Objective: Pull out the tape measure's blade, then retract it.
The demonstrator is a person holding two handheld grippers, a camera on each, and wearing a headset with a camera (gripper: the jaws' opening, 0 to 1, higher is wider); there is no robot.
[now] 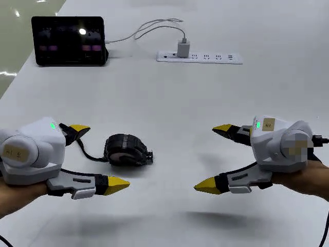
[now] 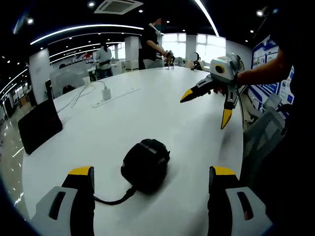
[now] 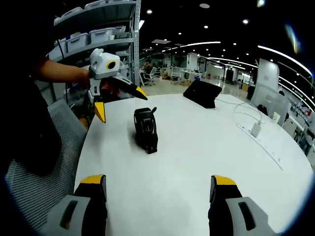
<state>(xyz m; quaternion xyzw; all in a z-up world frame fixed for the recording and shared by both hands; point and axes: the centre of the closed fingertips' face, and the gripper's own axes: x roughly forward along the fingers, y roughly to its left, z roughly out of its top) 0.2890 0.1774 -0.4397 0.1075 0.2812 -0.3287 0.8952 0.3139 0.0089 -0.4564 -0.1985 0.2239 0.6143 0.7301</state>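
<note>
Two gaping tongs (image 1: pixel 103 155) (image 1: pixel 206 158), tape measure (image 1: pixel 127 150)

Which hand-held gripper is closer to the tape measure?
The left hand-held gripper: the black tape measure lies just before its open jaws, while the right hand-held gripper is well apart from it.

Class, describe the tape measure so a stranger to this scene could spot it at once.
On the white table, look at the near side, just ahead of the open left claw. There lies the tape measure: a small, round black case. The tablet and power strip lie far back and are flat.
</note>
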